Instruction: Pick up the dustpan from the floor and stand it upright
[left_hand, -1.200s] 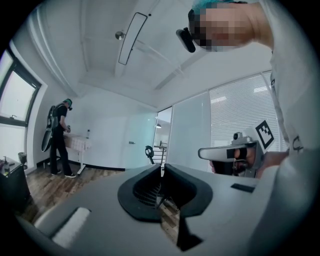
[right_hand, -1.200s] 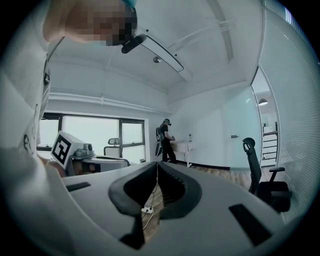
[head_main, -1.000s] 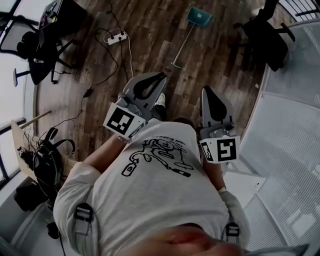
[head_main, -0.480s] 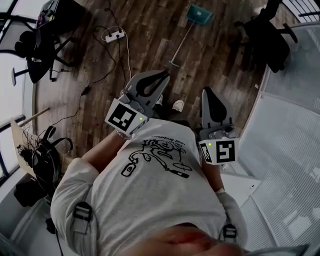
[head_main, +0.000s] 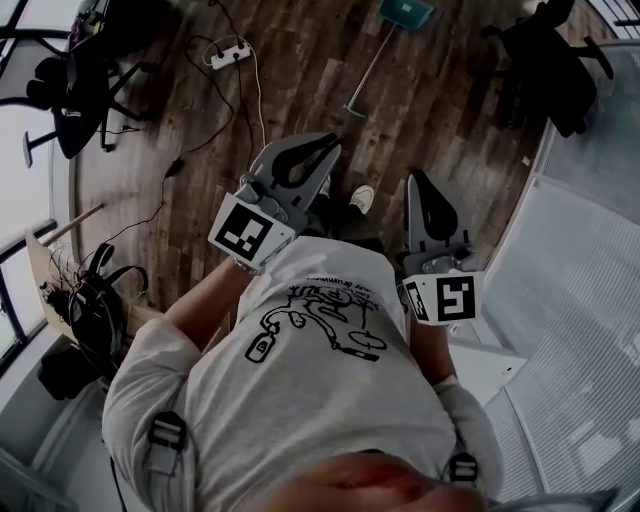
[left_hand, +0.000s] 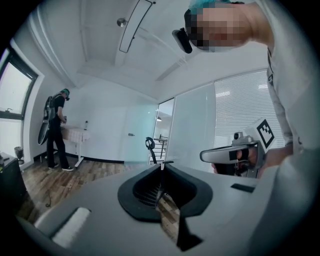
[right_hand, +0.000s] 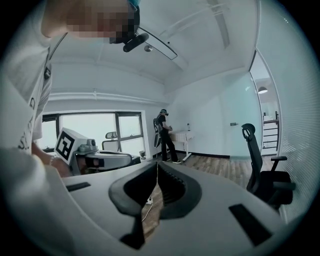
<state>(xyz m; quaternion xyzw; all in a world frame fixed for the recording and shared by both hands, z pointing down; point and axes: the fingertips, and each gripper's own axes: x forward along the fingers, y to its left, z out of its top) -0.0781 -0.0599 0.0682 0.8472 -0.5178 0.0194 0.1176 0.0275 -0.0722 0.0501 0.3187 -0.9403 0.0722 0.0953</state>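
The teal dustpan (head_main: 405, 12) lies on the wooden floor at the top edge of the head view. Its long thin handle (head_main: 368, 72) runs down and left from the pan. My left gripper (head_main: 335, 145) is shut and empty, held at chest height, its tips well short of the handle's near end. My right gripper (head_main: 417, 178) is also shut and empty, a little to the right. In the left gripper view the jaws (left_hand: 161, 164) meet with nothing between them. The same holds in the right gripper view (right_hand: 157, 163). The dustpan shows in neither gripper view.
A white power strip (head_main: 225, 58) and cables lie on the floor at the upper left, near dark office chairs (head_main: 75, 80). Another chair (head_main: 550, 55) stands at the upper right by a glass wall (head_main: 590, 250). A backpack (head_main: 95, 320) sits at the left. A second person (left_hand: 56, 131) stands far off.
Both grippers stay shut and have shifted slightly. A shoe has come into view between them. The dustpan has slid toward the top edge of the head view.
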